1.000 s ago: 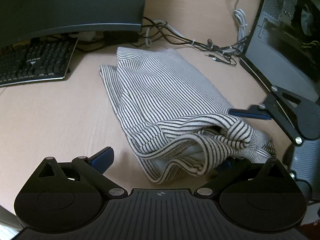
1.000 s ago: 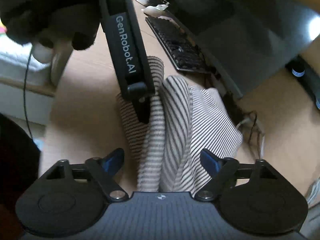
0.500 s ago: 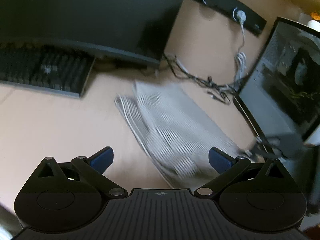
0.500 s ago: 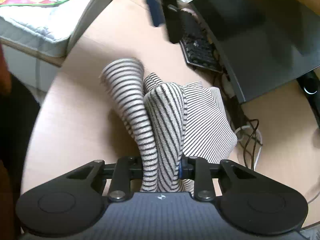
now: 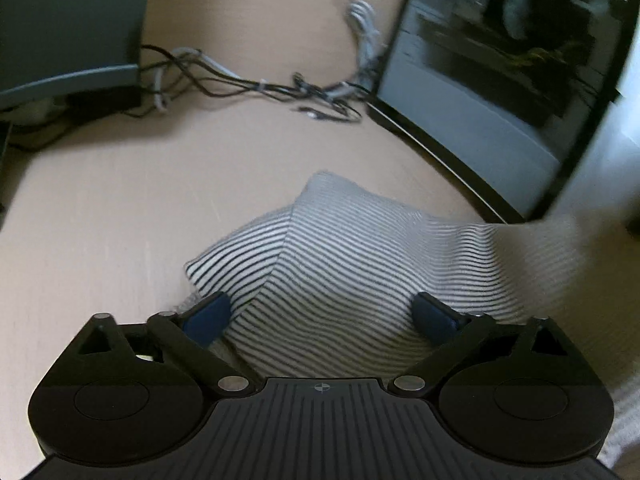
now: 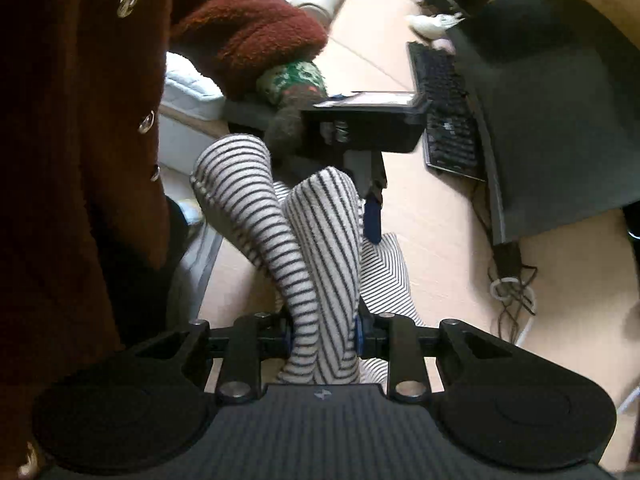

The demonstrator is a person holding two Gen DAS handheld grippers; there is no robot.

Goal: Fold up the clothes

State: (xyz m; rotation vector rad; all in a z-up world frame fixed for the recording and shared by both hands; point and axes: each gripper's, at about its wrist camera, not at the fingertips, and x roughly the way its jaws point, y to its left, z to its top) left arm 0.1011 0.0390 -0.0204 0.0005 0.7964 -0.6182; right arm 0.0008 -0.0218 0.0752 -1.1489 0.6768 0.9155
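The black-and-white striped garment [image 5: 344, 280] lies folded on the beige desk [image 5: 120, 220]. My left gripper [image 5: 320, 318] is open, its blue-padded fingers standing on either side of the garment's near bulge. My right gripper [image 6: 323, 334] is shut on a bunched, raised fold of the striped garment [image 6: 320, 248], two loops of it standing up from the jaws. The left gripper [image 6: 372, 216] shows in the right wrist view just beyond that fold, one blue pad hanging beside the cloth.
A monitor [image 5: 68, 24] and tangled cables [image 5: 256, 88] are at the back of the desk, a computer case [image 5: 500, 80] at the right. A keyboard [image 6: 448, 108] lies by the monitor [image 6: 552, 100]. The person's red fleece sleeve [image 6: 120, 80] fills the left.
My left gripper has swung in close over the garment, fingers still open. My right gripper, shut on the fold half a second ago, has lifted the cloth further.
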